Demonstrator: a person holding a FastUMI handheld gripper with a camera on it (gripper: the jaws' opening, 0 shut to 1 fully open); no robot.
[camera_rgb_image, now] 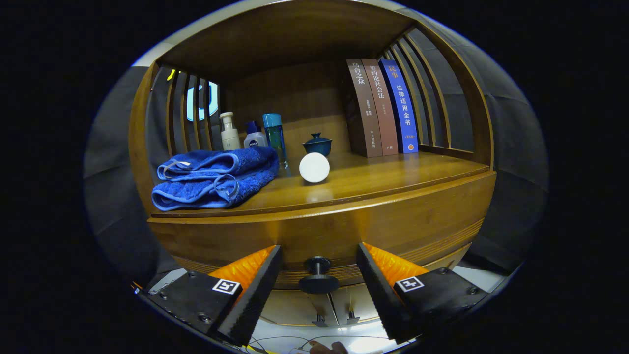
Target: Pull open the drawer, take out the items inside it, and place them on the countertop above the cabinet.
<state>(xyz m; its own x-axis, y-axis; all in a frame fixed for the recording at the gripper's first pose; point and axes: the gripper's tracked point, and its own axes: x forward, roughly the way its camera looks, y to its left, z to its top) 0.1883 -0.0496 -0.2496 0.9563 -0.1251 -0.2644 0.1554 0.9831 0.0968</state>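
The tool [318, 275] is released, straddling the drawer knob [318, 275]; closing off-centre could slip off it.

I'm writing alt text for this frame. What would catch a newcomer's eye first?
The folded blue towel on the wooden countertop, far beyond the fingers, stands out most, with a white round disc beside it. Close in, the open gripper brackets the drawer's dark knob, its fingers apart on either side without touching it.
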